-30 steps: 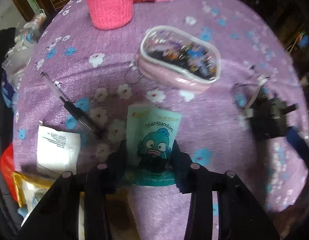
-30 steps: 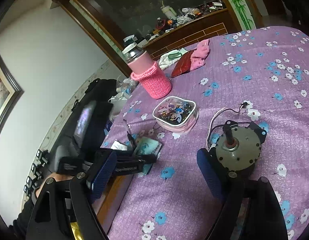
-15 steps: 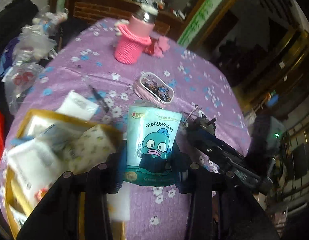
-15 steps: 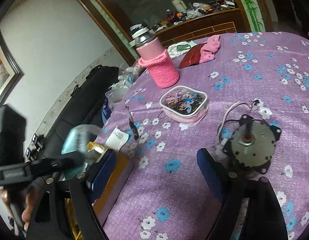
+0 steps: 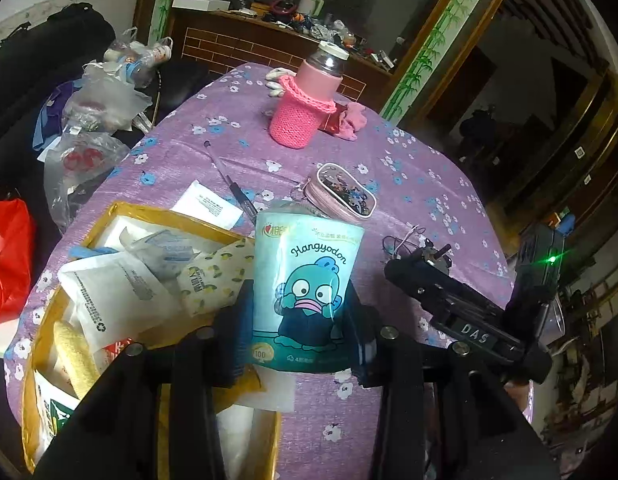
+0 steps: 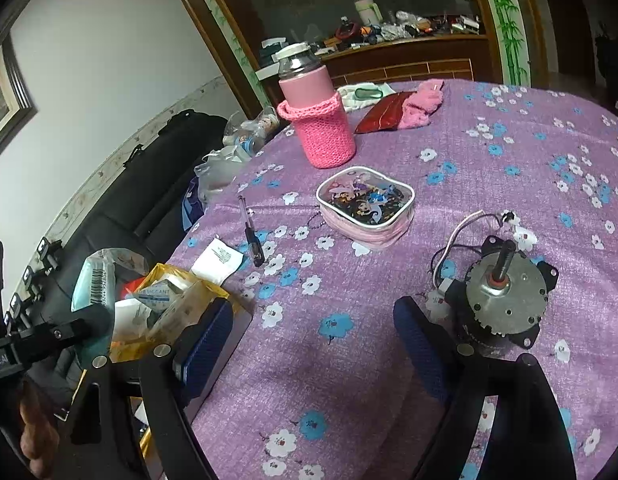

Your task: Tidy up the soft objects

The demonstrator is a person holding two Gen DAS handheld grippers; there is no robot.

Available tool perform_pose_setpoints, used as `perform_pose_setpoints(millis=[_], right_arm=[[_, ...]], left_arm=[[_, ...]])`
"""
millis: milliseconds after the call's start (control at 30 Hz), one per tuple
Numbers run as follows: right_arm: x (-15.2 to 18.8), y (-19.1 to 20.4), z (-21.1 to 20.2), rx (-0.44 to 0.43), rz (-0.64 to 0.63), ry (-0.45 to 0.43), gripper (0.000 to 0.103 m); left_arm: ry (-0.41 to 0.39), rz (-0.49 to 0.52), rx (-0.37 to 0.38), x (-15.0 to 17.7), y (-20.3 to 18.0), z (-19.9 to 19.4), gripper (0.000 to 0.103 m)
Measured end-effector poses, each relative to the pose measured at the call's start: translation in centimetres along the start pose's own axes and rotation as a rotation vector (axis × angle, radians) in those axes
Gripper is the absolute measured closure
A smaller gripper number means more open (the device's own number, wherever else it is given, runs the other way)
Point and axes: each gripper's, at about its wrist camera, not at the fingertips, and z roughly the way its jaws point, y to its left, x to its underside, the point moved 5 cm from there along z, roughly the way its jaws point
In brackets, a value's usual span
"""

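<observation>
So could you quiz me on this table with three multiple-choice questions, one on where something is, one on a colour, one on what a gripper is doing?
1. Where does the pen lie?
A. on the tablecloth, between the white packet and the clear pouch
B. inside the yellow box
C. on top of the motor

2. What colour is the knitted sleeve on the bottle?
A. green
B. pink
C. white

3. What is the left gripper doing?
A. open, holding nothing
B. shut on the pen
C. shut on the Hangyodon tissue pack

Answers: 1 A, the pen lies on bare cloth between those two. 2 B, the knit is bright pink. 3 C, both fingers press the pack's sides, and it is held above the table near the yellow box.
</observation>
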Motion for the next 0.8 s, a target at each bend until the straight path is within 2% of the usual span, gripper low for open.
perform_pose_setpoints(millis=[133,233,400,467,600,667,767,800], right_arm=[[-0.7,0.5,0.2,-0.086,0.038,0.057,0.020],[-2.3,1.8,1.6,-0.150,0.019,0.128,0.019],[-5.5,4.6,6.7,-0.194,-0.052,0.243,0.021],[-6.6,6.1,9.3,-0.226,-0.062,0.304,0.025],[-8.2,9.3,13.8,-0.225,-0.171,0.368,0.025],[-8.9,9.9,16.3,-0.228,-0.163,0.393,0.026],[-9.4,10.9,19.5,-0.224,-0.195,0.436,0.032],[-9.3,11.1,20.5,-0.208,-0.211,0.455,0.038]], left_arm=[[-0.026,-0.005,-0.032,0.2,1.1,-0.7,0.065],[-0.048,-0.029,-0.043,0.5,2.3,-1.5,0.065],[-0.083,-0.074,-0.054,0.8,4.7,-2.8,0.065],[-0.086,-0.089,-0.063,0.9,5.6,-2.8,0.065],[-0.086,-0.111,-0.058,1.1,6.9,-2.7,0.065],[-0.087,-0.118,-0.062,1.2,7.3,-2.7,0.065],[-0.084,-0.136,-0.053,1.6,7.8,-2.7,0.065],[-0.084,-0.140,-0.053,1.7,7.9,-2.7,0.065]])
